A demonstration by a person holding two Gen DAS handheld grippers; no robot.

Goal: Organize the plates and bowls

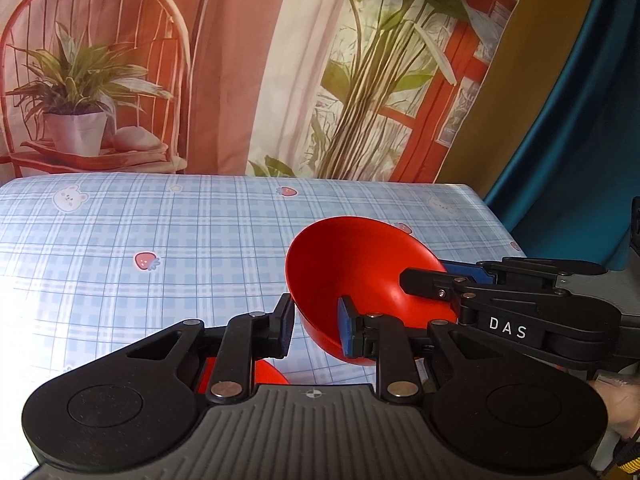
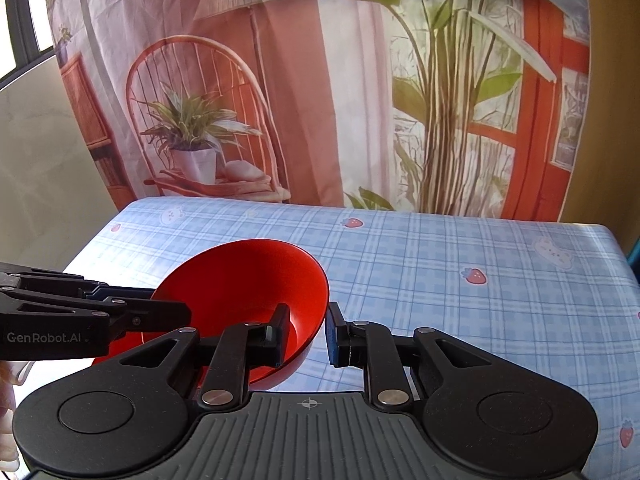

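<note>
The red bowl (image 1: 360, 272) is in the air above the table (image 1: 160, 240), tilted, with its opening turned toward the far edge. It hangs over the near part of the table, closer to the right edge in the left wrist view. Two tools carry it together. The left hand-held gripper (image 1: 316, 330) is clamped on the rim at the near-left side of the bowl: one pad is outside the wall and the blue pad is inside. The right hand-held gripper (image 2: 306, 334) is clamped on the opposite side of the rim in the same way, one finger inside the bowl and one outside.

Low in the left wrist view, under the left gripper, a second red dish (image 1: 268, 374) shows only as a small part; I cannot tell if it is a plate or a bowl.

I think the step now is to carry the bowl toward a place where it stacks with the other dish. The danger is in the grip itself. Each gripper holds only a thin, smooth rim, so if the two hands move apart or turn differently, the rim can slide out from one pair of pads. Then the bowl would swing on the other grip and may drop on the checked tablecloth (image 2: 440, 280). The tilt also makes a clean nesting harder, because the bowl could land on its edge and roll.
</note>
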